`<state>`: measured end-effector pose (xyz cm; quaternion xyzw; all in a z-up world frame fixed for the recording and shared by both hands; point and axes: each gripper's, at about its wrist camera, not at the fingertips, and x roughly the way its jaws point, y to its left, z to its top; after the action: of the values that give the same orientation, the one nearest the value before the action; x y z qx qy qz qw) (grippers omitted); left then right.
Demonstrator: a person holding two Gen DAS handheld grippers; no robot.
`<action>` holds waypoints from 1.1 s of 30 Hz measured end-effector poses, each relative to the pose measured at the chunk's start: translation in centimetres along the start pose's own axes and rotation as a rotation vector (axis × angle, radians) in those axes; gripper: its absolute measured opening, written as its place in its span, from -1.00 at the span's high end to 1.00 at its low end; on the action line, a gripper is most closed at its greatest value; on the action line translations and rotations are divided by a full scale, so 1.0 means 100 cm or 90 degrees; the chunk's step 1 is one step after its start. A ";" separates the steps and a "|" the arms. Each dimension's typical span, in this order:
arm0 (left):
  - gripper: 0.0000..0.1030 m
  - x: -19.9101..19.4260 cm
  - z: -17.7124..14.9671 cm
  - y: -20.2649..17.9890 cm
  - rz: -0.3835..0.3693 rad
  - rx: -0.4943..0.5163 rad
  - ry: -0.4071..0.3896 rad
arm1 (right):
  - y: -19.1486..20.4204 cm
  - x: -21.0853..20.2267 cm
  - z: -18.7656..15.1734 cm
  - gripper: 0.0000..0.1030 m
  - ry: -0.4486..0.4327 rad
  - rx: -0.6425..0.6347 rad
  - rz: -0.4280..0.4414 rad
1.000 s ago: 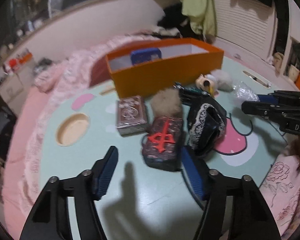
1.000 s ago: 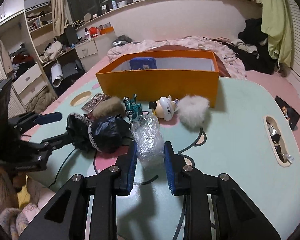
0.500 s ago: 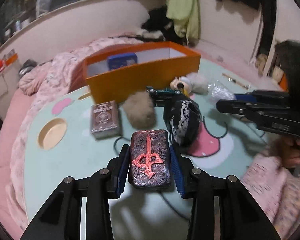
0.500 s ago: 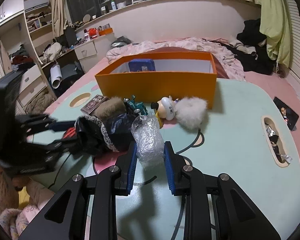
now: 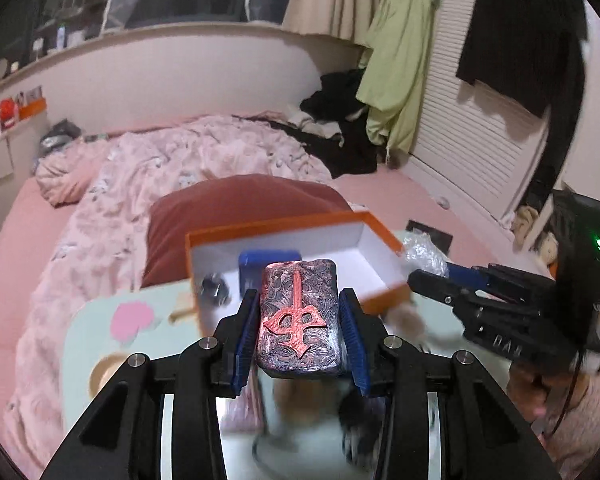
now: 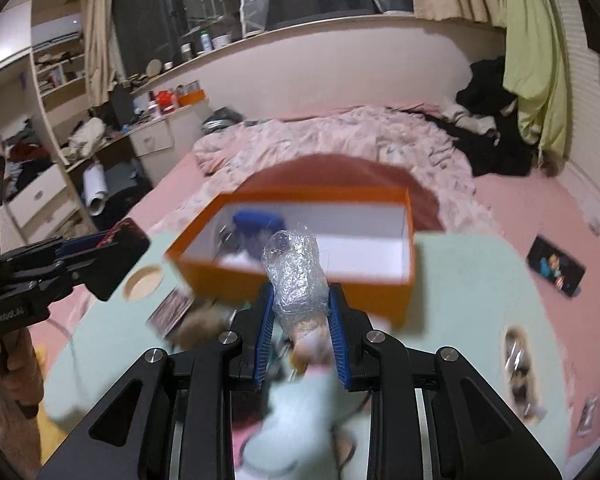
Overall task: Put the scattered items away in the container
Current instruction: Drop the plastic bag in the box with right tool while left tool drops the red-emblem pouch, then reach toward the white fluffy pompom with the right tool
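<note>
My left gripper (image 5: 299, 320) is shut on a dark patterned case with a red emblem (image 5: 298, 320), held in the air in front of the orange box (image 5: 384, 298). In the right wrist view my right gripper (image 6: 300, 320) is shut on a crumpled clear plastic wrap bundle (image 6: 296, 280), raised above the table near the orange box (image 6: 220, 276). Inside the box lies a blue item (image 6: 258, 222). Each gripper shows in the other's view: the right one (image 5: 436, 280) with the wrap, the left one (image 6: 116, 256) with the case.
The mint green table (image 6: 480, 300) bears blurred items below the grippers: a card pack (image 6: 172, 308), a furry ball (image 6: 200, 326) and a dark lacy bundle. Behind the box are a red cushion (image 5: 236, 204) and a pink bed (image 5: 172, 168). A phone (image 6: 556, 266) lies at the right.
The left gripper closed on the dark case and lifted it toward the box. The right gripper rose with the plastic wrap and moved closer to the box too.
</note>
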<state>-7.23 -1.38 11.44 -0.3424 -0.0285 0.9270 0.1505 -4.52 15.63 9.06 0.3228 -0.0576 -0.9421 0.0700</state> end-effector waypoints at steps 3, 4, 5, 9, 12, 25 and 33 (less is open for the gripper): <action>0.25 0.035 0.019 0.003 0.032 -0.012 0.026 | -0.002 0.026 0.025 0.46 0.007 0.007 -0.023; 0.25 0.047 0.024 0.005 0.043 -0.021 0.033 | -0.004 0.037 0.033 0.46 0.013 0.009 -0.034; 0.24 0.056 0.027 0.008 0.054 -0.032 0.037 | -0.005 0.050 0.041 0.45 0.019 0.010 -0.048; -0.44 0.072 0.031 0.021 0.088 -0.063 0.035 | -0.021 0.090 0.054 0.24 0.067 0.065 -0.055; -0.47 0.057 0.025 0.024 0.073 -0.067 0.007 | -0.034 0.093 0.052 -0.04 0.073 0.118 -0.036; -0.83 -0.021 -0.051 0.009 0.088 -0.042 -0.001 | -0.036 -0.001 0.005 -0.28 0.019 0.074 -0.009; -0.83 -0.017 -0.132 -0.011 0.114 -0.037 0.082 | -0.009 -0.004 -0.070 -0.32 0.135 0.003 -0.066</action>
<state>2.74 -1.52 2.62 -0.4069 -0.0151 0.9114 0.0589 0.01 16.09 3.61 0.4234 -0.0355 -0.9049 0.0257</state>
